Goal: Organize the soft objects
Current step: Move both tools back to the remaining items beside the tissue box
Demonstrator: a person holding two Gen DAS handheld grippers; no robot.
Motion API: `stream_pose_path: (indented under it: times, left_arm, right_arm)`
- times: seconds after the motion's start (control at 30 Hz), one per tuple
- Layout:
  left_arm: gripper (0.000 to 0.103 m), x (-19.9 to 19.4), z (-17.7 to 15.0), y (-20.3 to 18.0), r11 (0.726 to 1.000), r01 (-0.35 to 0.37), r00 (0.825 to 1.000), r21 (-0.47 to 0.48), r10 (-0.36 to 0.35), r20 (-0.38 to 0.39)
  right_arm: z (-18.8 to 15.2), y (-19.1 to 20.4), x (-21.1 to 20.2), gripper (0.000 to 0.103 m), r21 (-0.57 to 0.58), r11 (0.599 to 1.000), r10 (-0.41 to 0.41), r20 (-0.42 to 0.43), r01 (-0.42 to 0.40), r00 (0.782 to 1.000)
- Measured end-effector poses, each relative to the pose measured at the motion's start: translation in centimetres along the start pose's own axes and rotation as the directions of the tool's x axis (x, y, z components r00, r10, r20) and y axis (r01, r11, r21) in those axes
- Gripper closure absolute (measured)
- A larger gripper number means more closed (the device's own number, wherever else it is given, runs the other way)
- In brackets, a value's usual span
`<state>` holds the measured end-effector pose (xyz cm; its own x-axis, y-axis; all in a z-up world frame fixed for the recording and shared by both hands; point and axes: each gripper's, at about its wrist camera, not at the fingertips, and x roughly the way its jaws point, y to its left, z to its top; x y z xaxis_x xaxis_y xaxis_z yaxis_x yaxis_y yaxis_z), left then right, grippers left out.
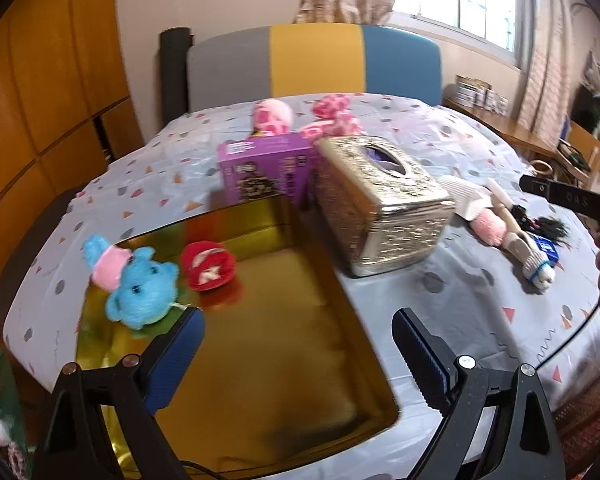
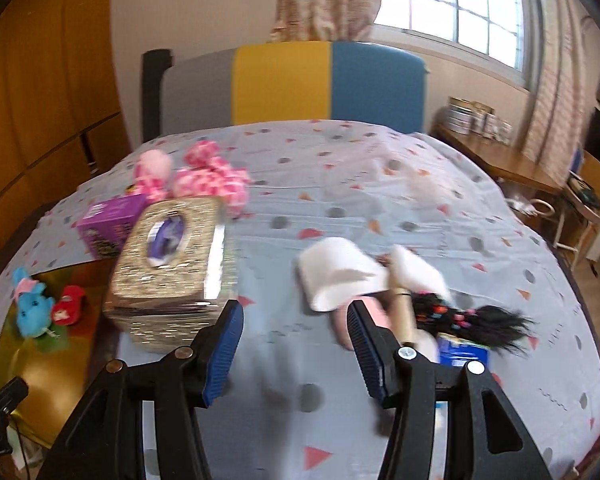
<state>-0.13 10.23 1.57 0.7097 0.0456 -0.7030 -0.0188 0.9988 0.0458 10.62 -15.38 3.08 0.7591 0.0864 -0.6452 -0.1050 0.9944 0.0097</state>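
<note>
Over the gold tray (image 1: 284, 280) and bedsheet (image 2: 380, 184) — both tongs (image 1: 298, 344) (image 2: 296, 340) apart, empty.

Black left gripper (image 1: 298, 354), blue ribbed pads, silver screws

Daylight comes in thru the window (image 2: 452, 4) at top right, v. bright, almost white. Room is well lit. Both pics look smeary w/ blur. Edges bend round & go dark. The gold tray (image 1: 260, 320) shines w/ glare.
</note>
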Motion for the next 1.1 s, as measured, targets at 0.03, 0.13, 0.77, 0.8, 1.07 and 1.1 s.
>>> stream_pose_path:
  times: [0.03,0.13,0.77,0.8,1.07,1.1]
  left_arm:
    - [0.008,0.1,0.1,-0.6,1.0,0.008,1.0,0.01,-0.008,-0.001]
    - [0.008,0.2,0.6,-2.1,0.999,0.035,0.999,0.039,-0.035,0.003]
    - [0.008,1.6,5.1,-13.9,0.941,0.252,0.967,0.227,-0.253,-0.023]
    - [0.009,1.7,5.5,-14.4,0.937,0.263,0.964,0.23,-0.264,-0.027]
    - [0.014,5.2,11.3,-18.7,0.92,0.362,0.932,0.149,-0.352,-0.092]
    - [0.014,5.9,12.1,-19.2,0.922,0.361,0.932,0.139,-0.35,-0.099]
  right_arm:
    - [0.0,-0.9,0.0,0.048,0.014,1.0,-0.018,0.001,0.018,1.0]
    - [0.0,-3.7,0.1,0.048,0.058,0.996,-0.07,0.004,0.069,0.998]
    - [-3.6,-19.3,1.6,0.048,0.523,0.818,-0.218,-0.102,0.239,0.971]
    - [-3.7,-19.4,1.5,0.048,0.531,0.813,-0.217,-0.103,0.238,0.971]
    - [-4.0,-20.1,1.5,0.048,0.575,0.794,-0.175,-0.098,0.199,0.98]
    - [-4.0,-20.1,1.4,0.048,0.58,0.791,-0.171,-0.096,0.195,0.981]
